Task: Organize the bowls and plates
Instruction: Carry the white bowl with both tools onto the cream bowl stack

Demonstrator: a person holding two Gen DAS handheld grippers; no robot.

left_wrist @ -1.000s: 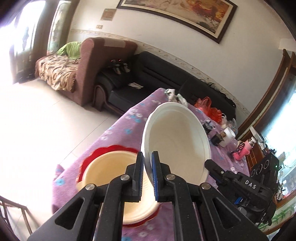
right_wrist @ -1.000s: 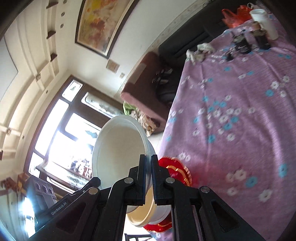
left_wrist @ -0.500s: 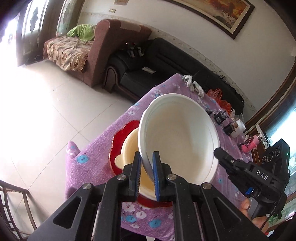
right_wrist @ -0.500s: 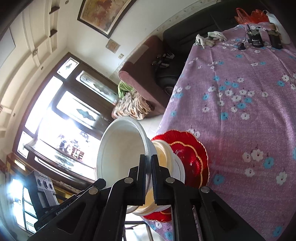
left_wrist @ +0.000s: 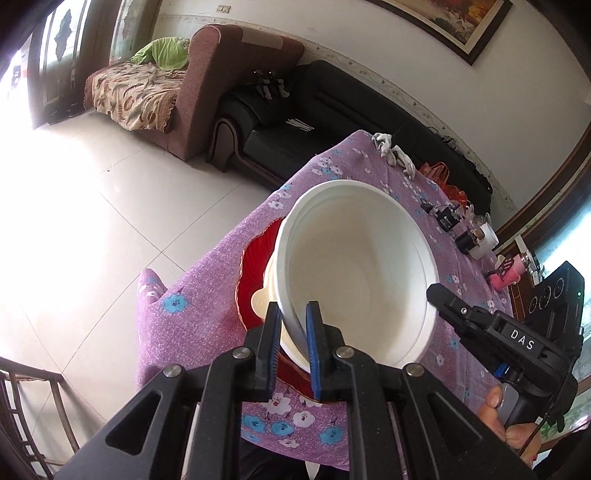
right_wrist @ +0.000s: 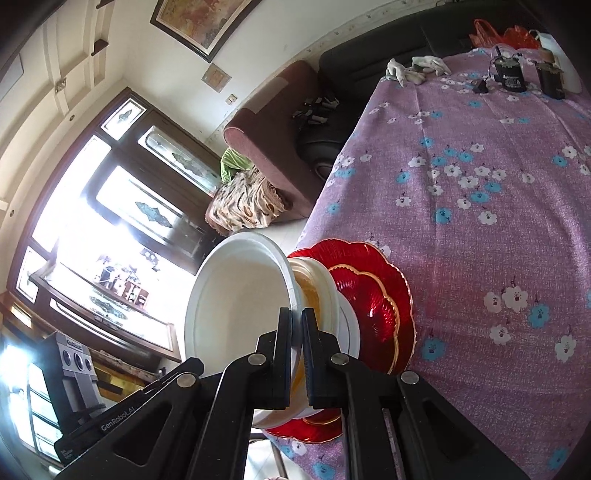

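Note:
A large white bowl (left_wrist: 354,266) is held between both grippers. My left gripper (left_wrist: 291,332) is shut on its near rim. My right gripper (right_wrist: 296,339) is shut on the opposite rim of the white bowl (right_wrist: 236,302). The bowl sits tilted over a cream bowl (right_wrist: 314,295), whose handle shows in the left wrist view (left_wrist: 260,301). The cream bowl rests on a stack of red scalloped plates (right_wrist: 373,295), seen also in the left wrist view (left_wrist: 255,266), near the table's corner. I cannot tell whether the white bowl touches the cream one.
The table carries a purple flowered cloth (right_wrist: 480,206). At its far end lie white gloves (left_wrist: 391,151), black gadgets (left_wrist: 447,218), a white cup (left_wrist: 484,243), a pink bottle (left_wrist: 506,273) and red bags (right_wrist: 502,33). The table edge and tiled floor (left_wrist: 92,206) are just left of the stack.
Both grippers have carried the white bowl down and over the cream bowl and red plates. The views have swung to look more steeply down at the table corner.

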